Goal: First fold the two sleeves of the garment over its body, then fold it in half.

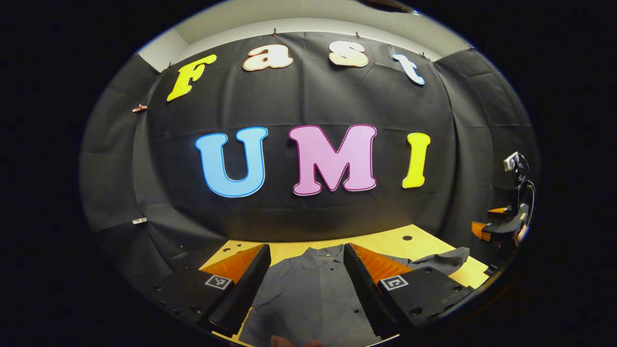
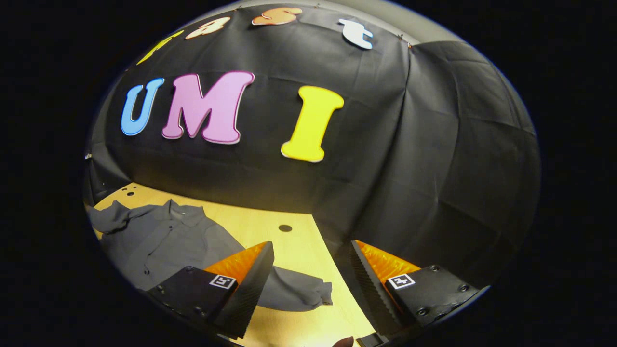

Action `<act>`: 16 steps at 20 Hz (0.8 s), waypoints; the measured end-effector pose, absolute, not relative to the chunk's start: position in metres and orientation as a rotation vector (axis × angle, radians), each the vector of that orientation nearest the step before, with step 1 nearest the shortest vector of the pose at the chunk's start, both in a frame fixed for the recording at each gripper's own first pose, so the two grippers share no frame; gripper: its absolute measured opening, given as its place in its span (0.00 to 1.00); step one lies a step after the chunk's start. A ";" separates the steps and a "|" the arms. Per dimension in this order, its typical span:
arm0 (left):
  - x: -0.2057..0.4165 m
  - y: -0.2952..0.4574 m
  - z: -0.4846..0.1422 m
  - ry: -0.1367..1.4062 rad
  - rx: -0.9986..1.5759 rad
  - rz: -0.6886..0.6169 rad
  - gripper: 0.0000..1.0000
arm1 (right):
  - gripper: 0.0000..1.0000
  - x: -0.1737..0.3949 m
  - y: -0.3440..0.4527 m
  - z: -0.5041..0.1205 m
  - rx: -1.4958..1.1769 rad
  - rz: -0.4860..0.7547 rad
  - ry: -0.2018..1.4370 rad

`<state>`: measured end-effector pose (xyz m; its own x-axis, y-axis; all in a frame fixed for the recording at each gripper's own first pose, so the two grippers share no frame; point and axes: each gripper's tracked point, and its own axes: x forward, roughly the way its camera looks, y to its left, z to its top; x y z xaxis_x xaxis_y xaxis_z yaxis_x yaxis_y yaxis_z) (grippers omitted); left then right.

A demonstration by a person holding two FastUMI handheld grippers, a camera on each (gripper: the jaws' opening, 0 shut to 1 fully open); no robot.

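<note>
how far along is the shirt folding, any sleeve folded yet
Nothing looks done yet. The grey shirt lies flat on the wooden table, collar toward the wall, and both sleeves are spread out: one sleeve runs toward the right gripper, the other lies off the far side. Nothing is in hand; the right gripper and left gripper hang open above the shirt. Left to do: both sleeve folds, then the fold in half.

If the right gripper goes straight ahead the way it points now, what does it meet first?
Probably the bare wooden table, then the black cloth wall behind it. The right gripper is open and held above the table; the grey shirt's sleeve lies lower left of that line. Depth is uncertain.
</note>
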<state>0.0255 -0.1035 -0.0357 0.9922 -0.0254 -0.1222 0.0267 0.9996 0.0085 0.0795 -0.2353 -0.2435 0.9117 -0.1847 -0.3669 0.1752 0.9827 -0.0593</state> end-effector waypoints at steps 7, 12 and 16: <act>0.031 -0.126 -0.043 0.167 0.053 0.029 0.96 | 0.98 0.095 -0.262 -0.342 0.030 -0.135 0.535; 0.034 -0.139 -0.051 0.204 0.065 0.040 0.97 | 0.98 0.111 -0.259 -0.403 0.071 -0.081 0.634; 0.035 -0.138 -0.053 0.219 0.067 0.065 0.97 | 0.98 0.114 -0.262 -0.443 0.082 -0.060 0.710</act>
<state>0.0349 -0.1376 -0.0535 0.9739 0.0720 -0.2151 -0.0573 0.9956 0.0739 0.1142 -0.2619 -0.4431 0.7566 -0.0266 -0.6534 0.0825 0.9951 0.0551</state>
